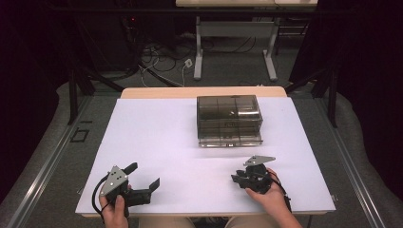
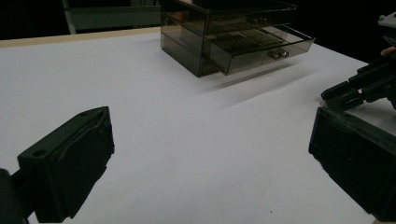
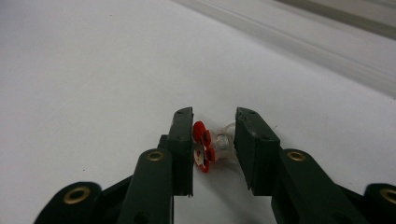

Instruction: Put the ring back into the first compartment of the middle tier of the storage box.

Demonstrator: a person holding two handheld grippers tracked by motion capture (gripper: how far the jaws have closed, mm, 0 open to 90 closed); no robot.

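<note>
Right claw [image 3: 214, 140]: closed on small red-and-clear item [image 3: 210, 147], near right on worktop [image 1: 157, 142] | left claw [image 1: 142, 178]: wide, empty, near left | drawer box [image 1: 229, 121]: far centre, bottom drawer ajar | lift straight, maintain steady grip, carry to open drawer.

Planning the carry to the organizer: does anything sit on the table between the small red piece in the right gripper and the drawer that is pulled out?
Nothing visible does. The right gripper pinches the small red piece, and only bare white table lies between it and the open bottom drawer.
</note>
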